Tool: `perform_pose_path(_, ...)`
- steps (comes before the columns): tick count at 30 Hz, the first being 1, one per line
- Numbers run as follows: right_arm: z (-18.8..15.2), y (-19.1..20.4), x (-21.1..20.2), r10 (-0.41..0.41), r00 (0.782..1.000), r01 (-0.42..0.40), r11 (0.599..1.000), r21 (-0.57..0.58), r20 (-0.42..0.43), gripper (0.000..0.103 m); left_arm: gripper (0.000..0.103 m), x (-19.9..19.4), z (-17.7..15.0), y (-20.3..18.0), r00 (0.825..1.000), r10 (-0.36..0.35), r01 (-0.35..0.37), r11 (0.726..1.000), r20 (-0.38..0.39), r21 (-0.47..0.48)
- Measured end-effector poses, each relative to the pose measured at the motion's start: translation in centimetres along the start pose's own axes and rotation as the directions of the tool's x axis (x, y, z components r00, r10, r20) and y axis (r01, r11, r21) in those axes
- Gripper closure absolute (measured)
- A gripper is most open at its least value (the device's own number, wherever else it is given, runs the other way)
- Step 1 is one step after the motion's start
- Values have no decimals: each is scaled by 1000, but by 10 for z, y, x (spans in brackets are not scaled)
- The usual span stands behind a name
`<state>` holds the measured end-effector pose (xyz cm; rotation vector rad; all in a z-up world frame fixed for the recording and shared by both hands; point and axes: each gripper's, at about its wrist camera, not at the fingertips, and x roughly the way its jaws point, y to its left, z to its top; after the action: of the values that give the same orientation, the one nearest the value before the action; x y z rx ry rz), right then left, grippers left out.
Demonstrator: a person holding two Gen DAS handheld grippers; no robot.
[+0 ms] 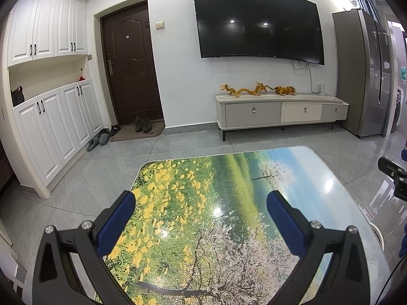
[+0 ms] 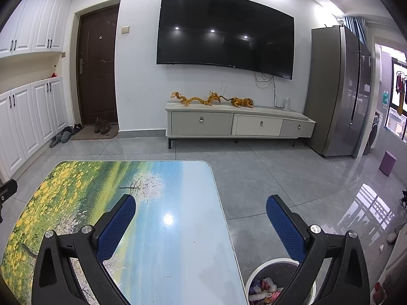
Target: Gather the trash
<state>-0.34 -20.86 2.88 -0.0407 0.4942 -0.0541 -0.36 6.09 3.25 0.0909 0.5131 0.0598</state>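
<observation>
My left gripper (image 1: 201,200) is open and empty above the low table (image 1: 318,175) with a printed flower-and-tree top. My right gripper (image 2: 201,203) is open and empty above the table's right edge (image 2: 218,195). A round bin (image 2: 257,274) with a dark liner stands on the floor right of the table, below my right finger; crumpled wrappers (image 2: 264,288) lie inside it. No loose trash shows on the table top in either view. The right gripper's body (image 1: 394,175) shows at the right edge of the left wrist view, and part of the left gripper (image 2: 6,190) at the left edge of the right wrist view.
A TV (image 1: 257,23) hangs on the far wall above a low cabinet (image 1: 279,111) with golden dragon figures (image 1: 241,91). A brown door (image 1: 129,68) with shoes (image 1: 142,124), white cupboards (image 1: 56,124), a grey fridge (image 2: 338,91) and a purple stool (image 2: 388,166) stand around the tiled floor.
</observation>
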Motion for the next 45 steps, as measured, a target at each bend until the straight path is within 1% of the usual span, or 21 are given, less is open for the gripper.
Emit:
perform_pose_path(10, -7, -3, 0, -6, 1000, 6, 1000, 3, -13, 0, 0, -1, -1, 0, 1000, -1, 1, 1000, -4, -3)
perform_pose_path(24, -7, -7, 1, -14, 1000, 14, 1000, 13, -19, 0, 0, 2, -2, -2, 1000, -10, 10, 1000, -22, 1)
perform_pose_path(31, -10, -7, 3, -17, 999, 18, 1000, 10, -27, 0, 0, 2, -3, 0, 1000, -19, 19, 1000, -18, -7)
perform_pose_path(39, -12, -5, 1, -28, 999, 28, 1000, 6, -19, 0, 0, 2, -2, 7, 1000, -23, 22, 999, -20, -37)
perform_pose_path(45, -12, -6, 0, -30, 999, 30, 1000, 6, -17, 0, 0, 2, -1, 7, 1000, -23, 22, 999, -18, -34)
